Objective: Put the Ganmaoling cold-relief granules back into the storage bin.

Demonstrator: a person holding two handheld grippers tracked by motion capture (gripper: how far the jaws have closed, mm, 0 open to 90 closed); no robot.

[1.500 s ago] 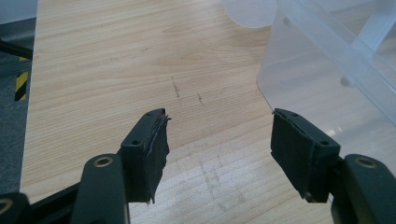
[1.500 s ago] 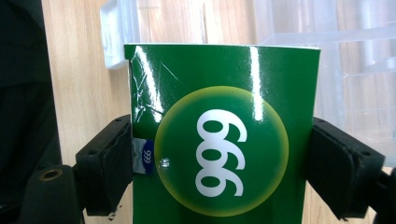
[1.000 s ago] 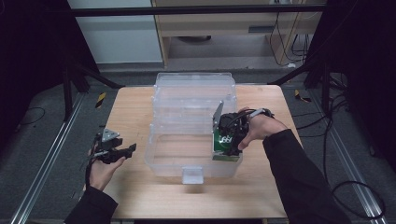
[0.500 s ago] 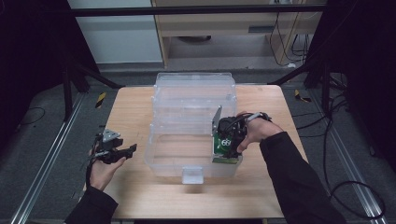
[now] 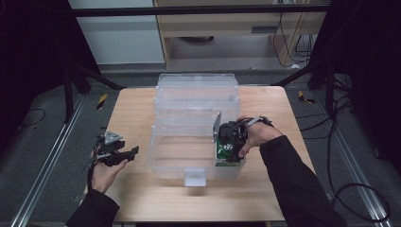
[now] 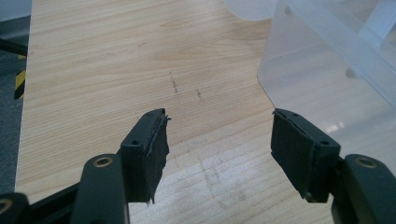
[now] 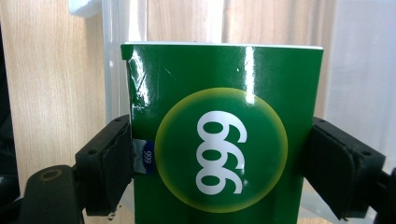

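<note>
I have the right gripper [image 5: 226,147] pinching the green box [image 7: 219,140] by its sides, low at the bin's [image 5: 165,170] lower-right corner, so I judge it can be set down inside. My left gripper [image 5: 126,153] waits lower left over the desk [image 6: 93,60], jaws spread, clear of the bin.

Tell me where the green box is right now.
The green box is clamped between the right gripper jaws, at the front right corner of the clear plastic bin, right of centre in the high view.
</note>
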